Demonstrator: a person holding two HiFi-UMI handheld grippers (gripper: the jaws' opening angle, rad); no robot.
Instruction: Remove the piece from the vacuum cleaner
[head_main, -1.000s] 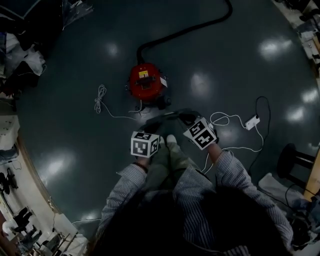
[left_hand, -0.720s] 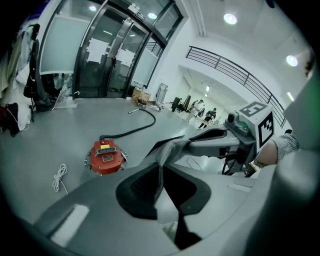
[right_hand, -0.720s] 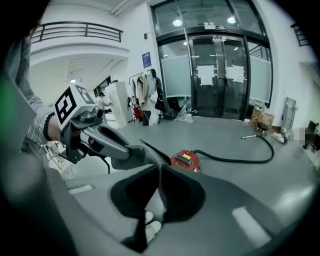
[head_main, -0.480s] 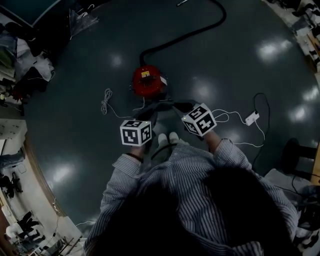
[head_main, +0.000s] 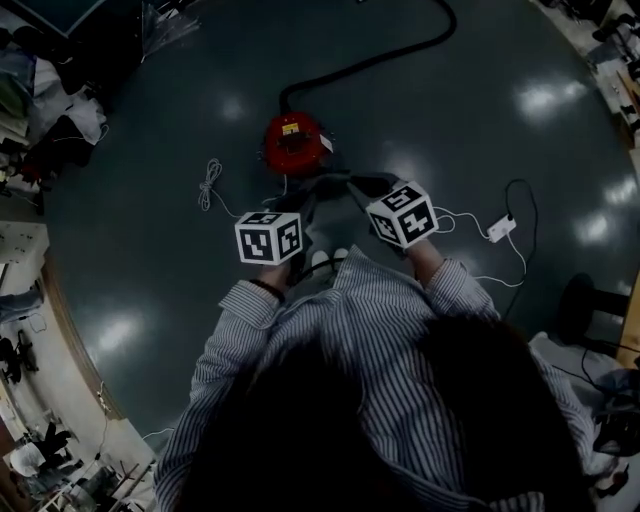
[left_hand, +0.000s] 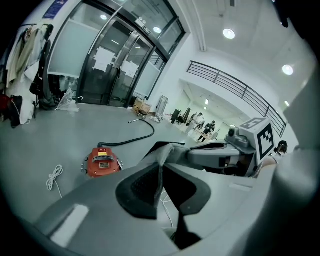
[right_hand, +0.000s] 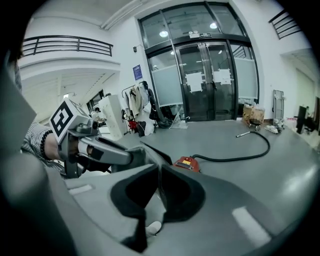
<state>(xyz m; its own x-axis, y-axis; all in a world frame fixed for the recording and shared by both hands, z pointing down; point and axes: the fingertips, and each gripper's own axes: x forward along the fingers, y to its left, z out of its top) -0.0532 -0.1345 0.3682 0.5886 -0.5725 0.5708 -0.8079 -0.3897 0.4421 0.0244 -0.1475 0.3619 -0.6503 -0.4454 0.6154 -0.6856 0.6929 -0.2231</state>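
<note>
The red vacuum cleaner (head_main: 293, 143) sits on the dark floor, with its black hose (head_main: 380, 60) running off to the far right. It also shows in both gripper views, as the vacuum cleaner (left_hand: 102, 161) and the vacuum cleaner (right_hand: 187, 163). A thin grey flexible piece (head_main: 335, 187) hangs in the air between my two grippers, apart from the vacuum. My left gripper (left_hand: 161, 156) is shut on one edge of the piece (left_hand: 169, 149). My right gripper (right_hand: 159, 172) is shut on the other edge (right_hand: 150, 152). In the head view the left gripper (head_main: 298, 208) and right gripper (head_main: 358, 192) face each other.
A coiled white cord (head_main: 207, 182) lies left of the vacuum. A white power strip (head_main: 498, 228) with cables lies at the right, and a black stool (head_main: 580, 312) stands further right. Clutter lines the left edge (head_main: 40, 130). Glass doors (right_hand: 210, 80) stand beyond the hose.
Both grippers have risen and moved up the picture with the grey piece still held between them. The person has straightened, so the vacuum looks smaller and farther away.
</note>
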